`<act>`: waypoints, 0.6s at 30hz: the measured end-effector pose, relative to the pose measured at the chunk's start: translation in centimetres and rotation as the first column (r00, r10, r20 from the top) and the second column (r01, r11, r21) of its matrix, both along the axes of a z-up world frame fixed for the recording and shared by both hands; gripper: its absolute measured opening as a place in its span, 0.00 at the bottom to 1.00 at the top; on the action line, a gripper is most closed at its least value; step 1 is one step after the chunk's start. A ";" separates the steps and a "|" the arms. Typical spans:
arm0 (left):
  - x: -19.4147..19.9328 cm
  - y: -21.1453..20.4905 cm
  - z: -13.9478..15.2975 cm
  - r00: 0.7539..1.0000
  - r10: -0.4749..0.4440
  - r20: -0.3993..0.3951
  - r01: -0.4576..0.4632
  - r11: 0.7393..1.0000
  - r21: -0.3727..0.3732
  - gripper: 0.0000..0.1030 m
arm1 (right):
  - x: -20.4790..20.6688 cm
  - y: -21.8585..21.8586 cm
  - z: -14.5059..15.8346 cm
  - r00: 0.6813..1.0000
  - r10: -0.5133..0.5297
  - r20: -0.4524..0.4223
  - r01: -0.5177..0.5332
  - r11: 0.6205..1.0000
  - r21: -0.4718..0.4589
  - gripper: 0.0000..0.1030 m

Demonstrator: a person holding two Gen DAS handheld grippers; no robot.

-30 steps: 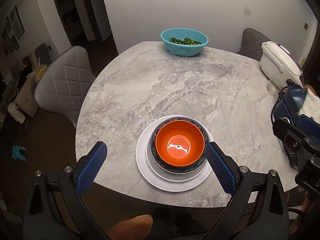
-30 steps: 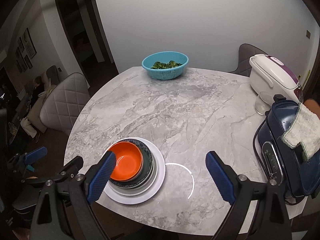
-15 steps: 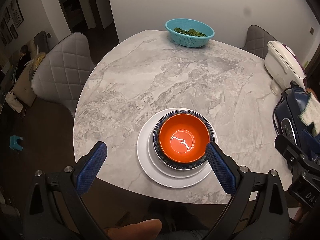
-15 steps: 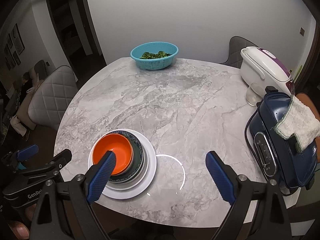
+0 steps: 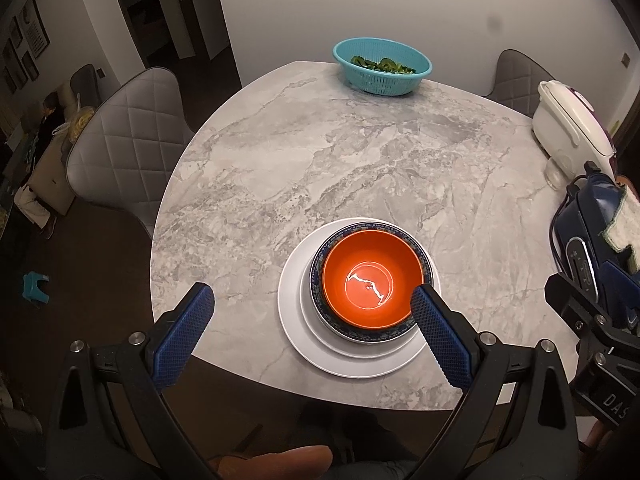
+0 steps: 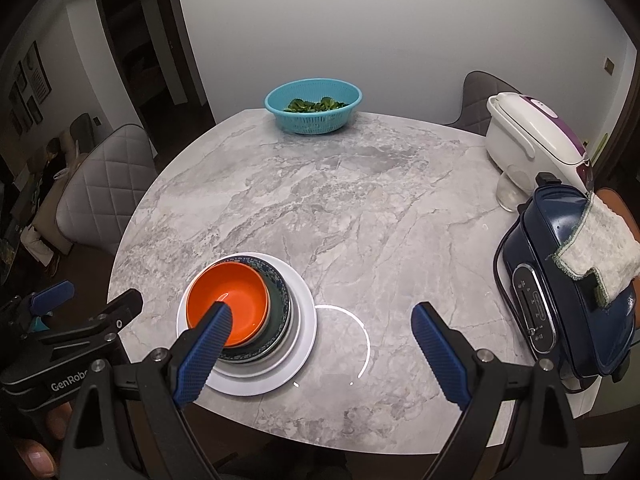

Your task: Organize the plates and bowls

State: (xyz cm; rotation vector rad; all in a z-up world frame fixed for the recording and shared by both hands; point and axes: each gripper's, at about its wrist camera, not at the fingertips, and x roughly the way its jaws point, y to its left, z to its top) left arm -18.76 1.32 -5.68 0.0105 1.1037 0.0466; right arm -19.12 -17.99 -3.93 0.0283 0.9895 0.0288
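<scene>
An orange bowl (image 5: 372, 276) sits nested in a dark blue patterned bowl (image 5: 425, 264), on stacked white plates (image 5: 294, 304) near the marble table's front edge. The same stack shows in the right wrist view: orange bowl (image 6: 228, 300), blue bowl (image 6: 278, 292), white plate (image 6: 306, 320). My left gripper (image 5: 312, 300) hangs open above and short of the stack, holding nothing. My right gripper (image 6: 320, 320) is open too, to the right of the stack, empty. The left gripper's body (image 6: 60, 332) appears at the lower left of the right wrist view.
A teal colander of greens (image 6: 313, 108) stands at the table's far edge. A white rice cooker (image 6: 532, 136), a glass (image 6: 506, 196) and a dark blue appliance with a cloth (image 6: 560, 272) crowd the right side. Grey quilted chair (image 5: 128, 136) at left.
Both grippers have drawn back and risen from the table, so the stack and table look smaller and farther. The dishes have not moved; both grippers stay open.
</scene>
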 end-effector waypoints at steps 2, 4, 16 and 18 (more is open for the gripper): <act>0.1 0.0 0.0 1.000 0.002 0.000 -0.002 1.000 0.000 0.97 | 0.0 0.1 0.0 1.000 0.000 -0.003 0.000 1.000 0.001 0.90; 0.1 0.1 0.0 1.000 0.003 0.001 -0.003 1.000 -0.002 0.97 | 0.3 -0.1 -0.1 1.000 0.004 -0.004 -0.004 1.000 0.002 0.90; 0.2 0.1 -0.2 1.000 0.004 -0.002 -0.004 1.000 -0.002 0.97 | 0.5 -0.2 -0.3 1.000 0.009 -0.008 -0.009 1.000 0.003 0.90; 0.3 0.1 -0.2 1.000 0.003 -0.001 -0.003 1.000 -0.001 0.97 | 0.6 -0.2 -0.3 1.000 0.011 -0.008 -0.011 1.000 0.003 0.90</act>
